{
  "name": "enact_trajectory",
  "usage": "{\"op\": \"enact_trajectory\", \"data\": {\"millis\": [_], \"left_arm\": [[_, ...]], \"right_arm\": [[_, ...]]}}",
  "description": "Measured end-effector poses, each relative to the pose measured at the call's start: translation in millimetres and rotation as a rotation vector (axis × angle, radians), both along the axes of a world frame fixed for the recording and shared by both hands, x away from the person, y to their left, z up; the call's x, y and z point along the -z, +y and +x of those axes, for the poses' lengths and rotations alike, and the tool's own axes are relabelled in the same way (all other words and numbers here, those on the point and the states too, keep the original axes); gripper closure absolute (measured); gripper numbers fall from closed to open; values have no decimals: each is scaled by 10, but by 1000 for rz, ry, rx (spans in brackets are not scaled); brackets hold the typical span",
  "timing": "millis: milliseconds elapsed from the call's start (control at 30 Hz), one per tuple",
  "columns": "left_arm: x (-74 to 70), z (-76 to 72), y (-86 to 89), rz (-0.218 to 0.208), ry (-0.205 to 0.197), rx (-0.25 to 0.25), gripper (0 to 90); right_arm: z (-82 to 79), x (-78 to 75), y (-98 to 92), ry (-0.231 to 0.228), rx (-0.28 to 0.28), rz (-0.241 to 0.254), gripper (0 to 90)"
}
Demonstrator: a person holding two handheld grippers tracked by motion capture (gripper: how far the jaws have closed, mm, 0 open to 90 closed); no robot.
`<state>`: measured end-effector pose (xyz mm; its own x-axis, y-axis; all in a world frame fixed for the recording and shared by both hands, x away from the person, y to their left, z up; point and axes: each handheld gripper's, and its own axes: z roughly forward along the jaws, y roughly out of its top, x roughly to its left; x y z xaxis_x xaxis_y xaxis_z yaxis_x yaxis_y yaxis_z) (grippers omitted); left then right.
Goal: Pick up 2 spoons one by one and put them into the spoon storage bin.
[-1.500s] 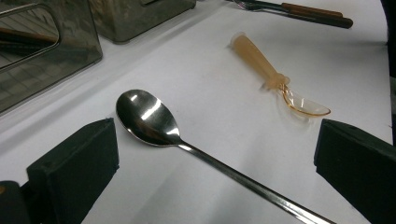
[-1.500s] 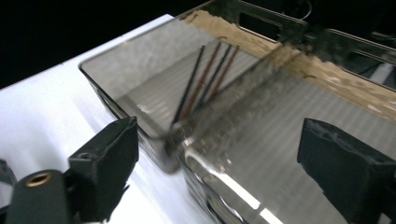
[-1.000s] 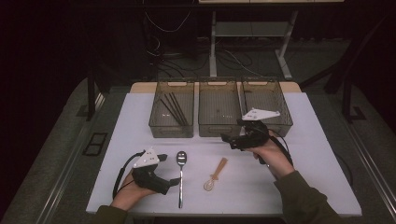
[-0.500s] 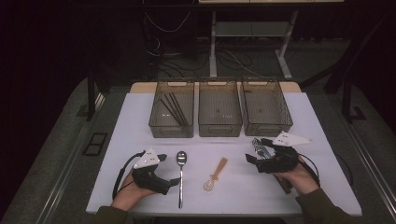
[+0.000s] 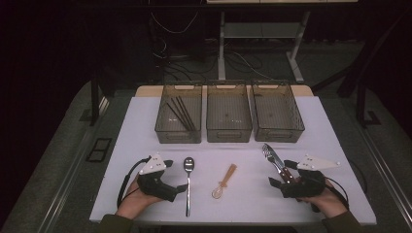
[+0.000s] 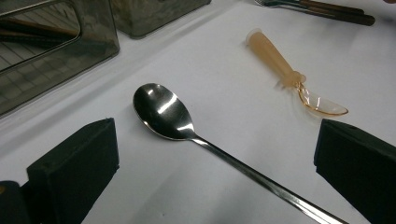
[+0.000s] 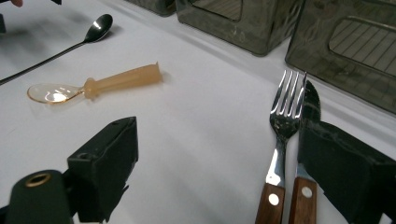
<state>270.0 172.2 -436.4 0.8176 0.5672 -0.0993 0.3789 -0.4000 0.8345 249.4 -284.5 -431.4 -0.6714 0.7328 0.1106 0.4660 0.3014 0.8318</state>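
Moved back from the bins to the near right edge of the worktop (image 5: 340, 141): right claw (image 5: 280, 180), jaws wide apart, gripping nothing. Between those jaws, on the worktop, a fork (image 7: 282, 122) and a knife (image 7: 308, 109) side by side, just touching, both with brown wooden handles and tips pointing toward the bins. Same pair seen from above as a thin shiny bundle just in front of the right claw.

Stayed put at the near left: left claw (image 5: 180, 188), also spread open and holding nothing. Lying between its jaws, a shiny metal spoon (image 6: 163, 112), bowl toward the bins, long handle toward the person. Near it, to the right, a small see-through orange spoon (image 6: 299, 77) with a thick handle, bowl end toward the person.

Farther back, three dark see-through bins in a row, touching side to side: left bin (image 5: 165, 132) with black chopsticks (image 5: 180, 114) lying slanted inside, middle bin (image 5: 228, 133), right bin (image 5: 297, 127).

Around the worktop, dark floor and table legs.
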Motion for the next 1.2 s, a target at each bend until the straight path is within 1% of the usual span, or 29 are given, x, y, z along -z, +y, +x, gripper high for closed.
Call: {"op": "enact_trajectory", "data": {"millis": [33, 133, 233, 333, 400, 467, 567, 633, 767, 867, 967, 1200], "left_arm": [[-12, -4, -11, -7, 3, -3, 0], [-35, -9, -40, -4, 0, -7, 4], [-49, -10, -73, -2, 0, -16, 9], [-71, -2, -114, 2, -4, -13, 36], [-85, 9, -150, -6, -5, -7, 62], [-100, 13, -196, -12, 1, -5, 73], [-113, 22, -288, -12, 0, 8, 111], [-115, 35, -359, -2, -4, 17, 132], [-121, 50, -495, 2, -6, 30, 145], [-119, 48, -595, 3, -2, 47, 175], [-113, 49, -702, 15, -2, 64, 194], [-82, 59, -938, 46, 15, 91, 256]], "right_arm": [[-12, 11, -12, 0, 3, 2, 126], [-22, 23, -35, -8, 4, -8, 126], [-23, 19, -28, -11, 6, -4, 126], [-26, 25, -9, -6, 0, -9, 126], [-26, 29, -3, -2, -6, -16, 126], [-21, 27, -2, -4, -6, -11, 126], [-28, 20, 3, -2, -5, -8, 126], [-24, 19, 8, -6, -8, -8, 126], [-23, 24, 18, -4, -9, -14, 126], [-19, 22, 20, -5, -9, -15, 126], [-24, 18, 20, -5, -3, -13, 126], [-16, 23, 23, -8, -8, -16, 126]]}}
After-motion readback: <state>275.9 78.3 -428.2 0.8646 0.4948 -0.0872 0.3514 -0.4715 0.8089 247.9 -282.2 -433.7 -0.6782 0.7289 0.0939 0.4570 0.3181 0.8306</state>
